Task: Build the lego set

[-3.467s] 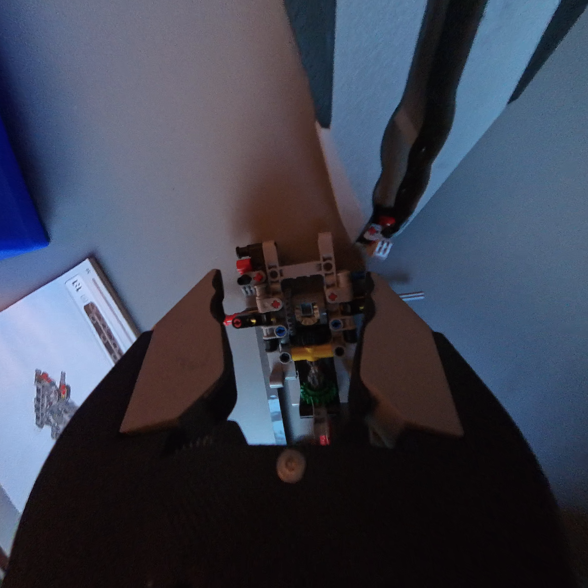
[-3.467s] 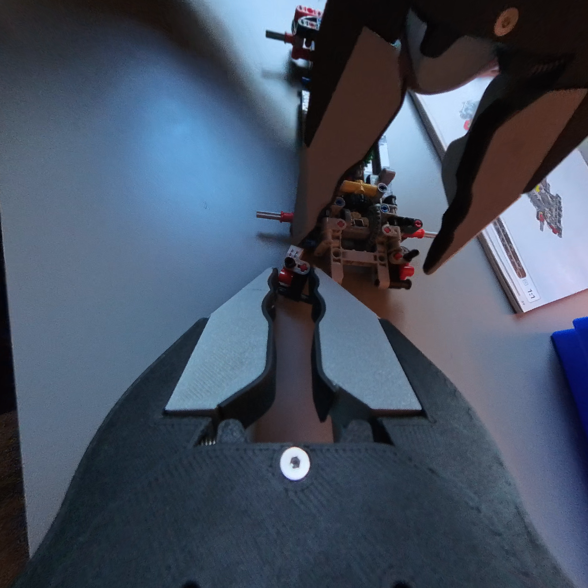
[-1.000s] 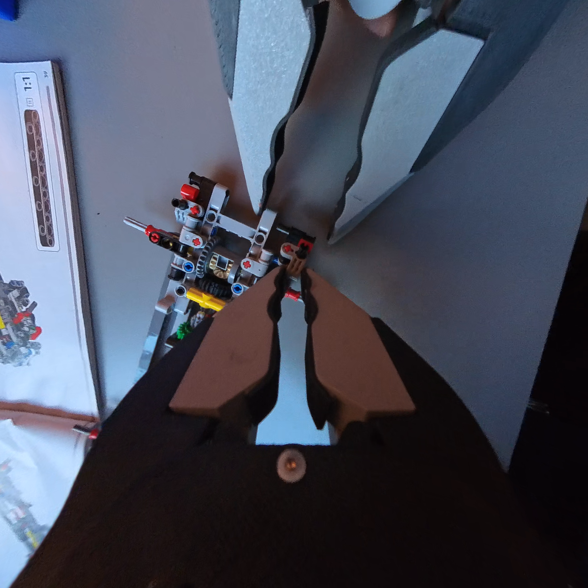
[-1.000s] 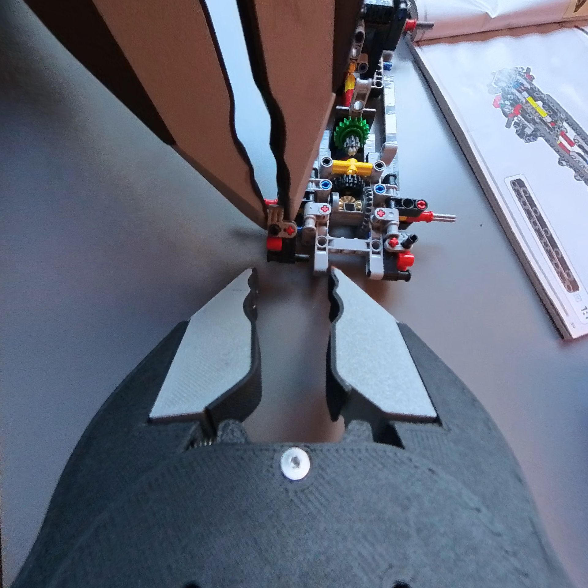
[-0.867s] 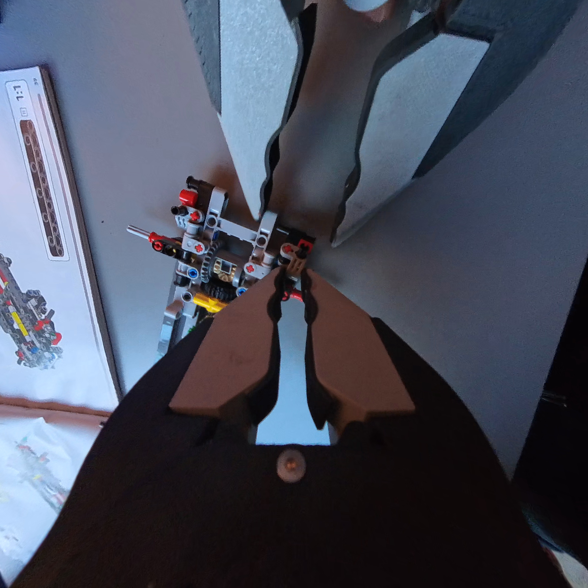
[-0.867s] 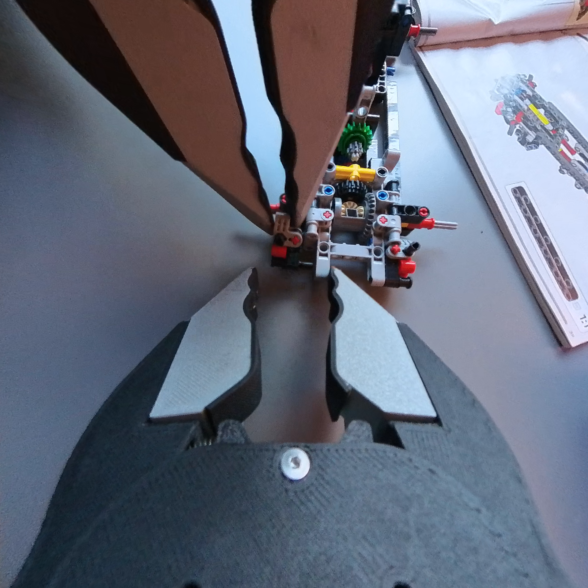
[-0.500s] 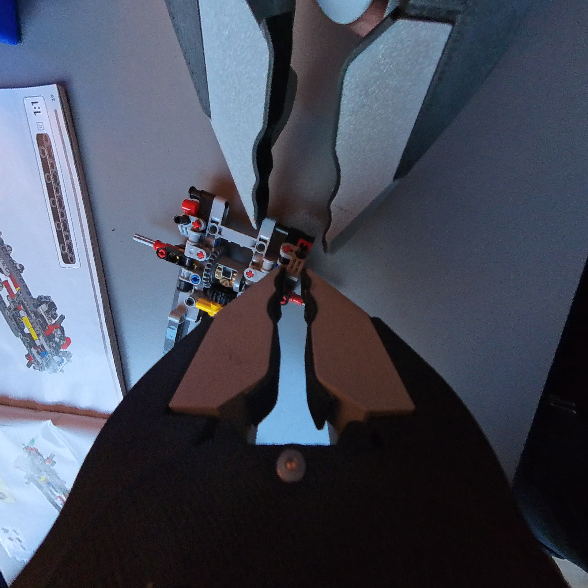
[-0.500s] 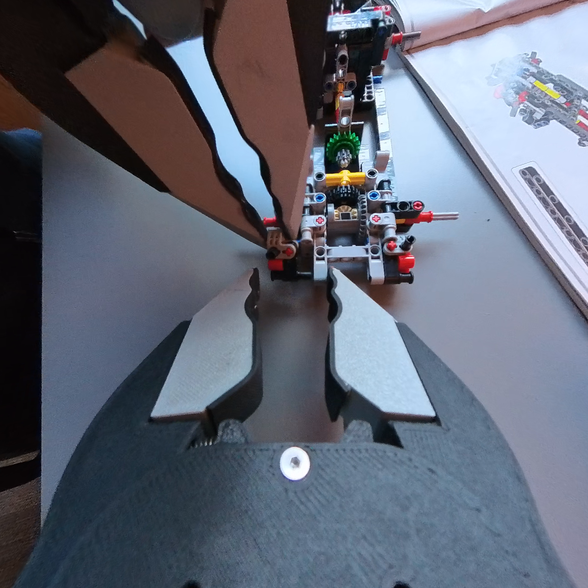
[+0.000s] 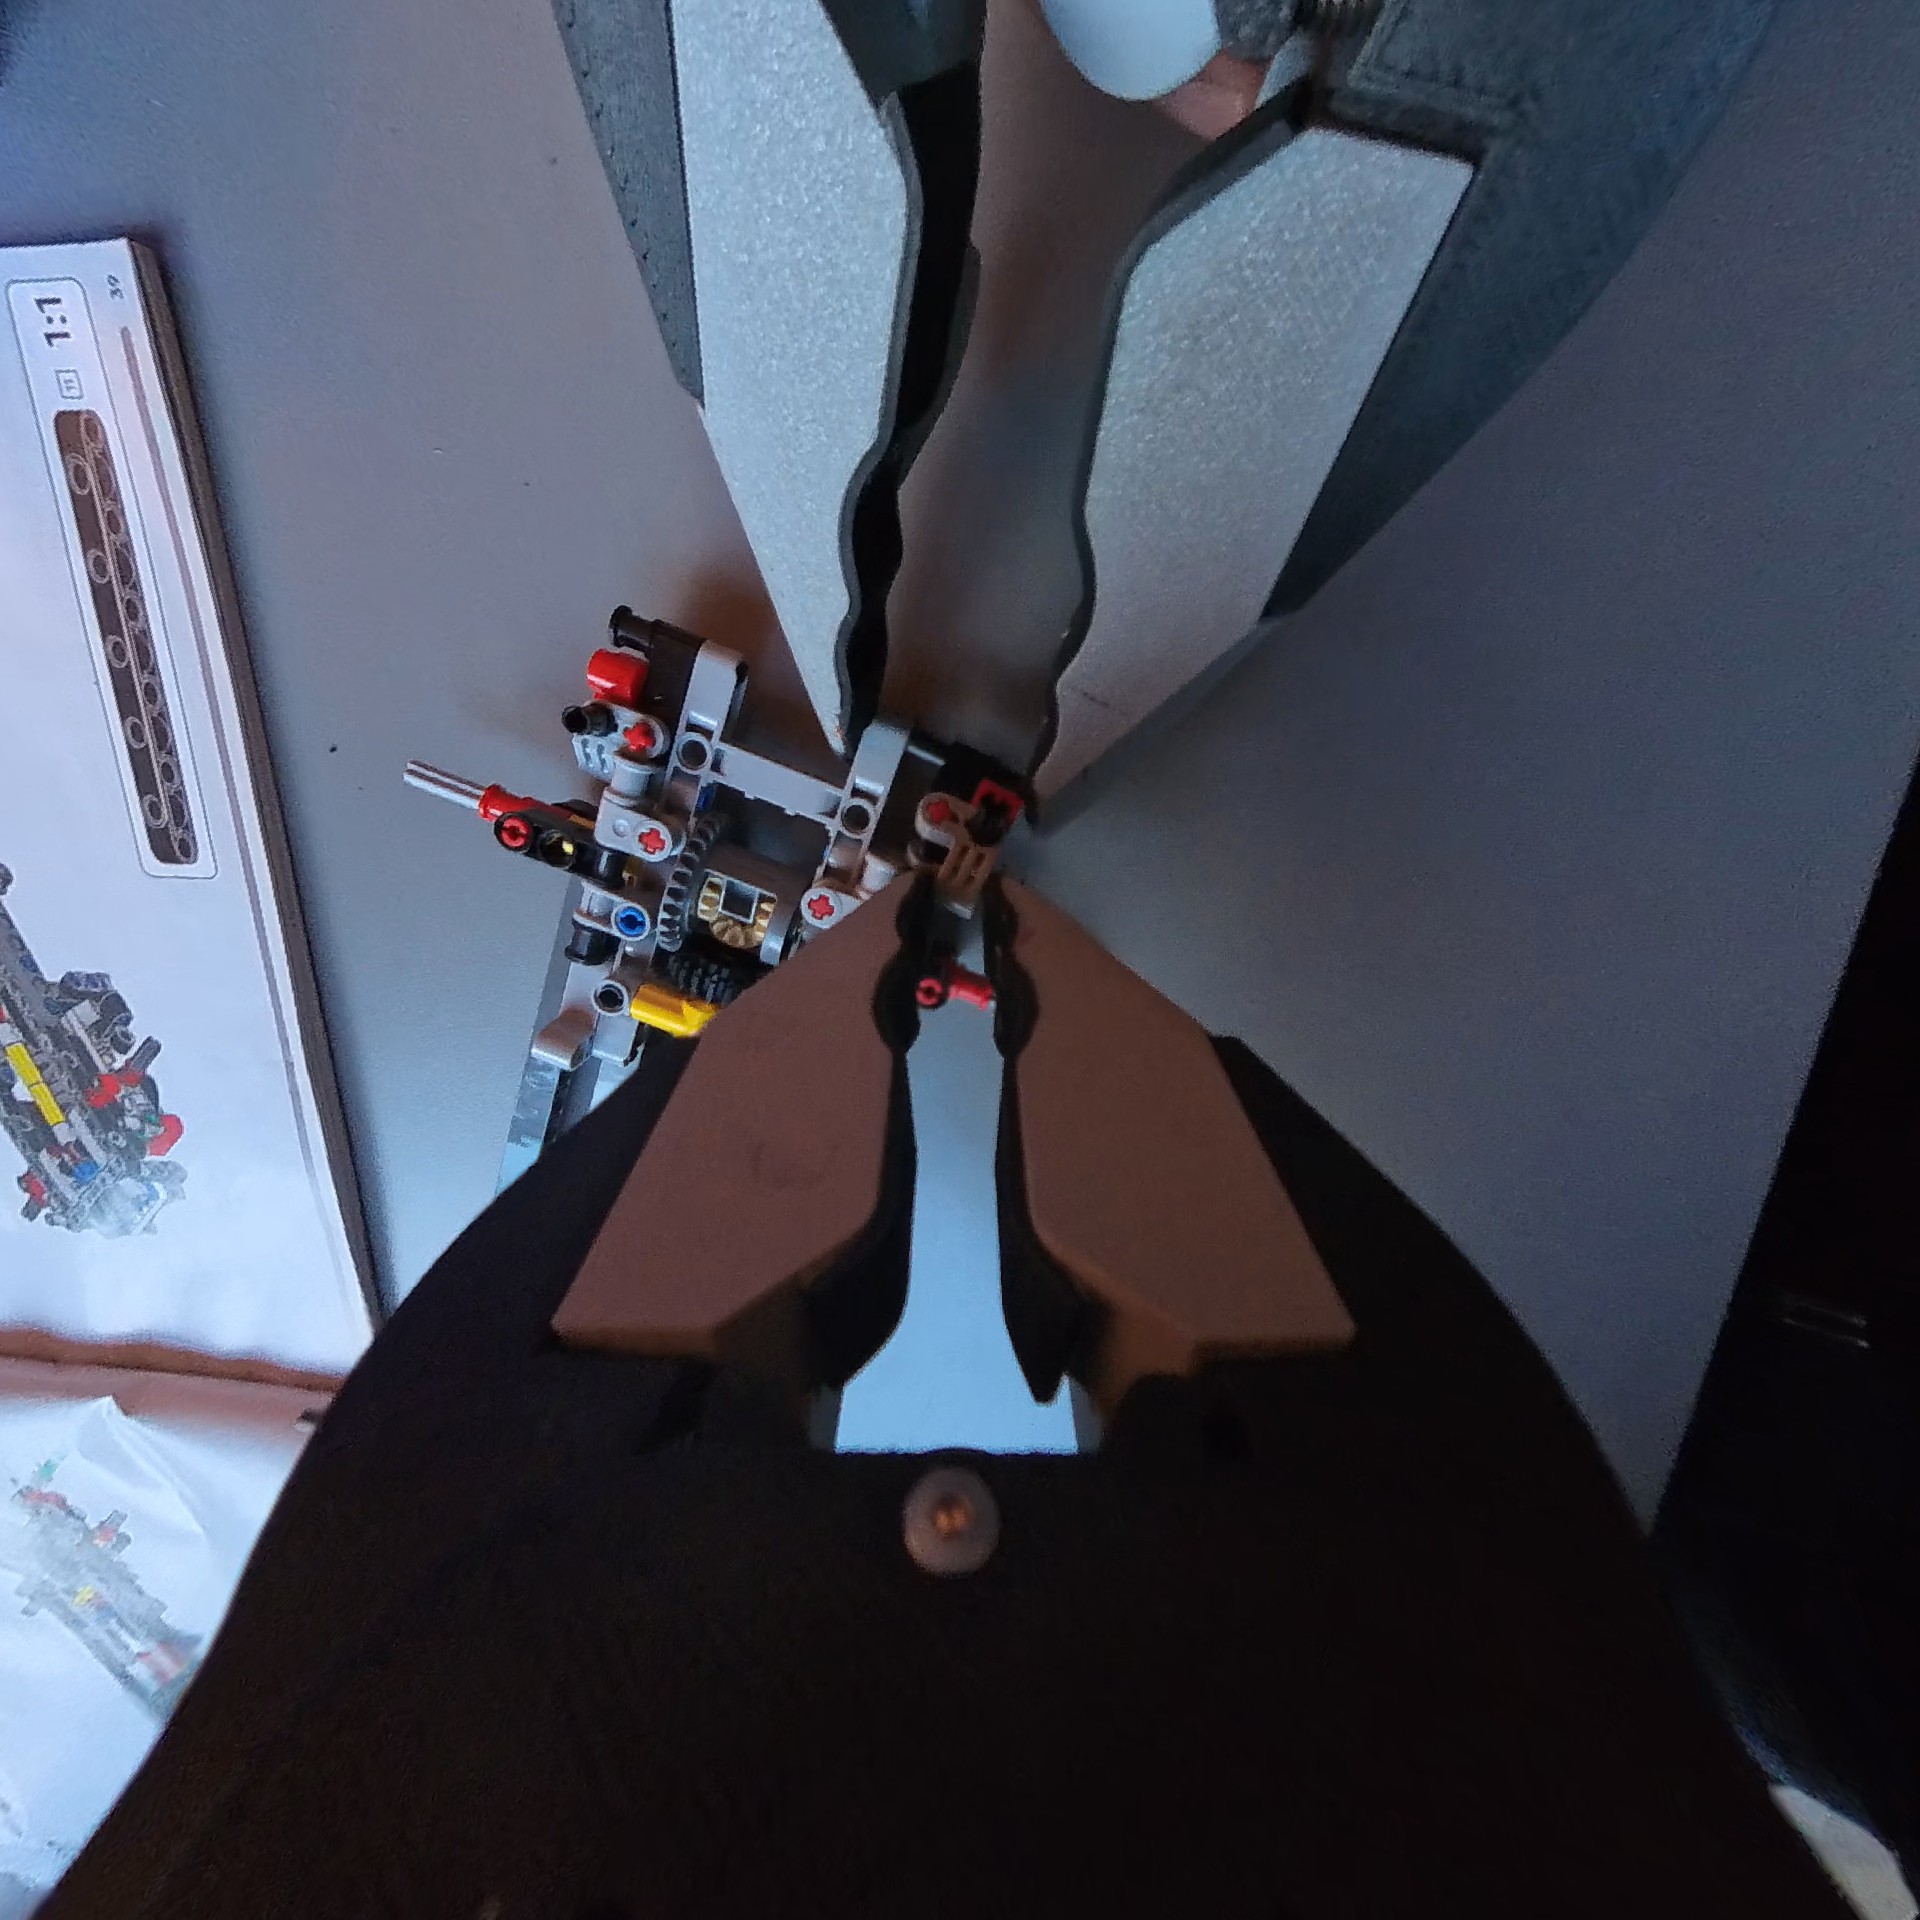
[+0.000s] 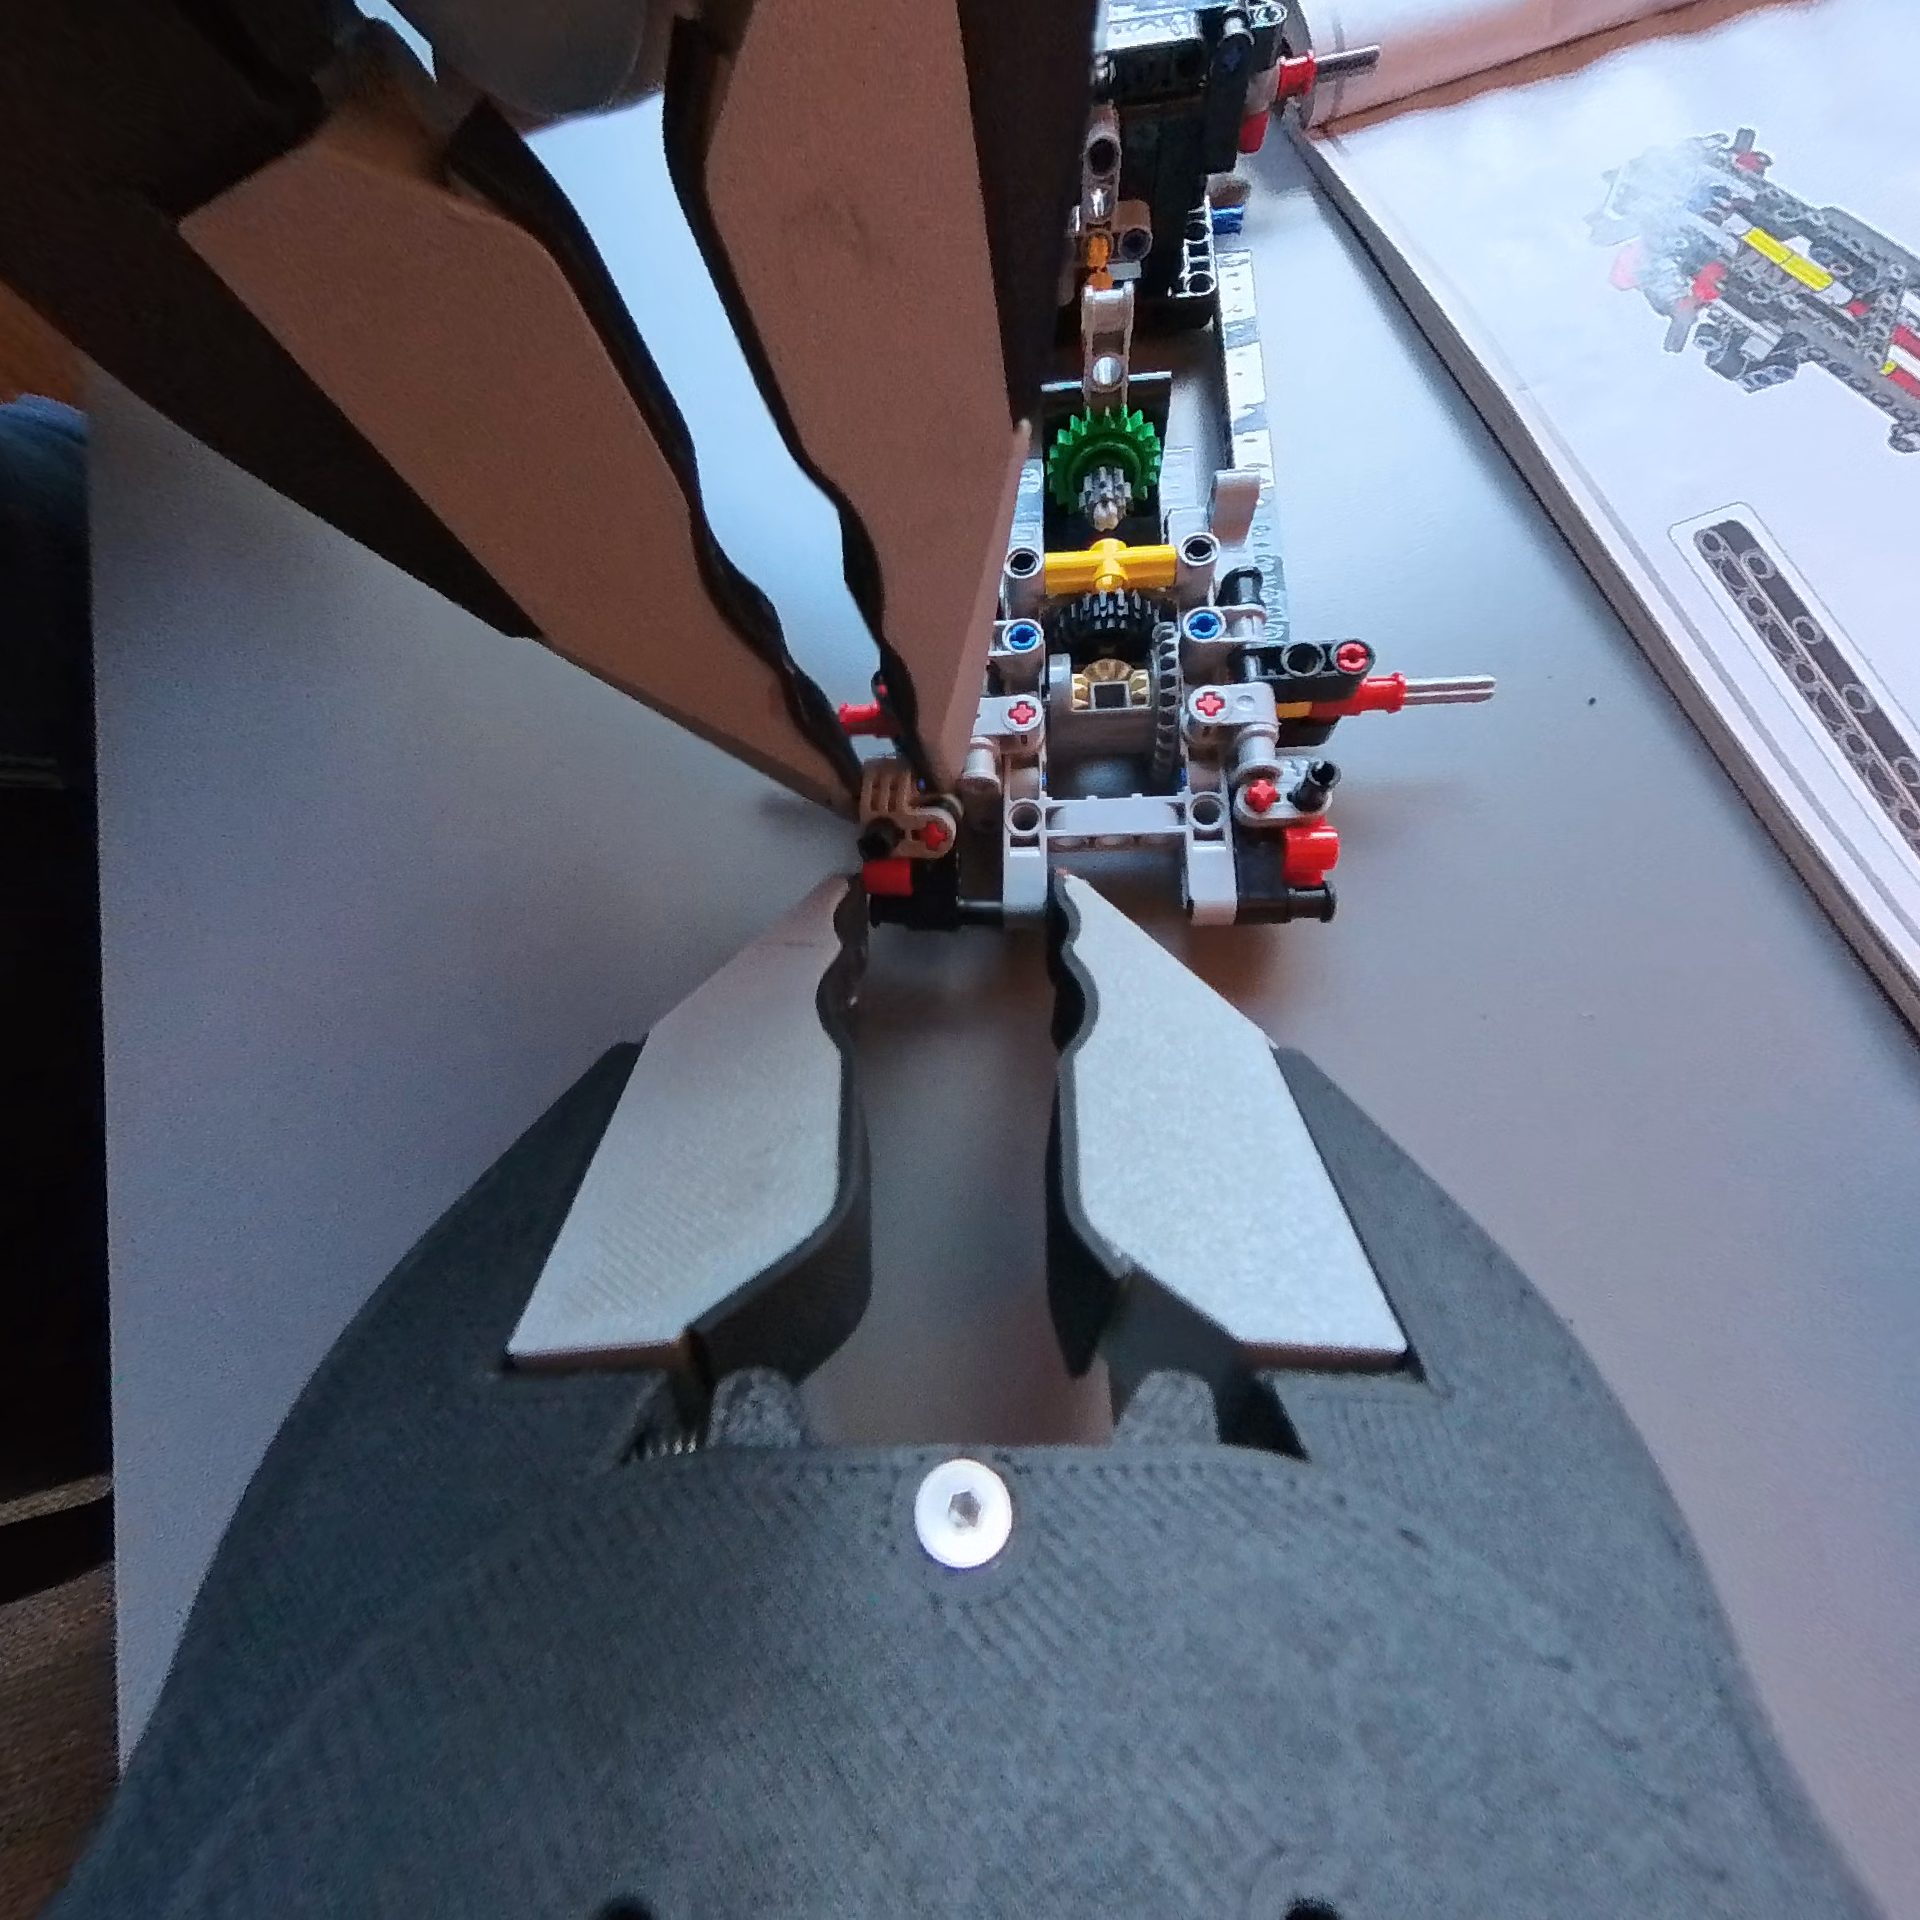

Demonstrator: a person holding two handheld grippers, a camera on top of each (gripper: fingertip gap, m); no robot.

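A small brick-built gear model (image 9: 727,831) lies on the grey table and also shows in the right wrist view (image 10: 1122,748). My left gripper (image 9: 951,894), with brown fingers, is shut on a tan connector (image 9: 964,862) at the model's corner. A red pin (image 9: 951,992) sits between its fingers further back. The right wrist view shows the same pinch on the tan connector (image 10: 888,795). My right gripper (image 10: 954,904), with grey fingers, faces it. Its two tips touch the outer sides of a black-and-red block (image 10: 904,888) and a grey beam end (image 10: 1023,883) of the model.
An open instruction booklet (image 9: 125,727) lies left of the model and shows at the right in the right wrist view (image 10: 1714,416). The table's dark edge (image 9: 1818,1143) runs along the right. A green gear (image 10: 1101,462) sits further back on the model. The grippers are tip to tip, or close to it.
My right gripper has moved up to the model's end and narrowed its jaws onto the block and beam. My left gripper has stayed shut on the tan connector.
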